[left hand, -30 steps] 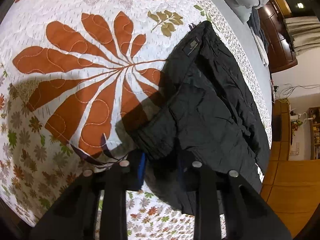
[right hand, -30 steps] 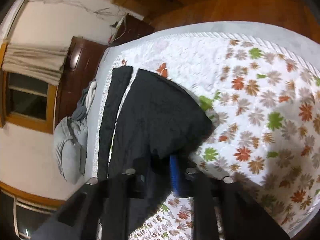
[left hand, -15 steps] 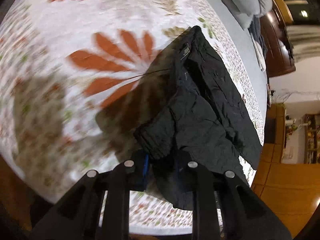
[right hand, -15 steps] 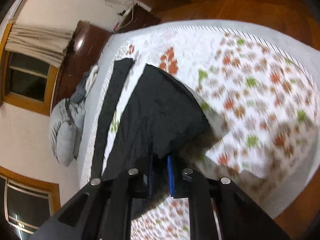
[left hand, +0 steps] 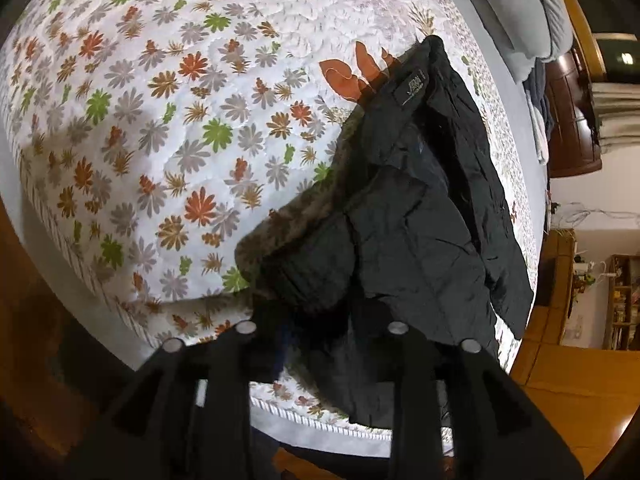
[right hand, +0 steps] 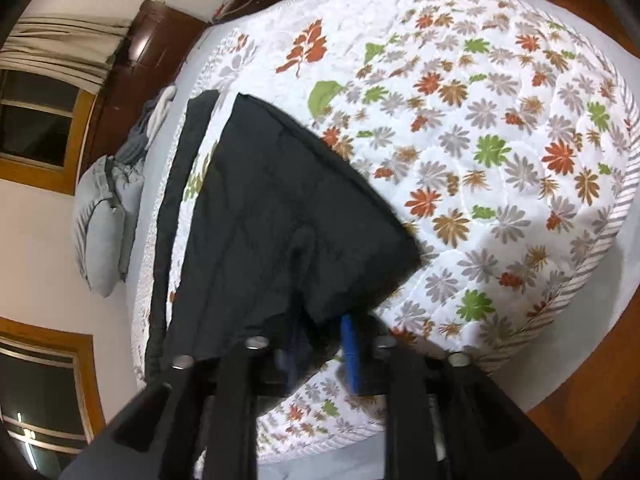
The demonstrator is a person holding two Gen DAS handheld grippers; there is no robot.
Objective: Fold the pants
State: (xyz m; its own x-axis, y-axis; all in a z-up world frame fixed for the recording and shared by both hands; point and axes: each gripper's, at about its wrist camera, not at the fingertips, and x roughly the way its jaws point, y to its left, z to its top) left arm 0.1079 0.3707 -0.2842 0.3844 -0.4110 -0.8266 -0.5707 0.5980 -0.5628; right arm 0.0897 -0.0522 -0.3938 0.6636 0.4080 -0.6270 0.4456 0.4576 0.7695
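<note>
Left wrist view: each hand-held gripper [left hand: 320, 344] [right hand: 320, 344] pinches the black pants [left hand: 420, 220] above the bed [left hand: 160, 120]; slippery fabric could slide free, spoiling the fold.

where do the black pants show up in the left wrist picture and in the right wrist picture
Left wrist: the black pants fill the centre-right, hanging from the left tool.
Right wrist: the black pants fill the centre-left, above the right tool.
Shared landmark: the flowered quilt.
</note>
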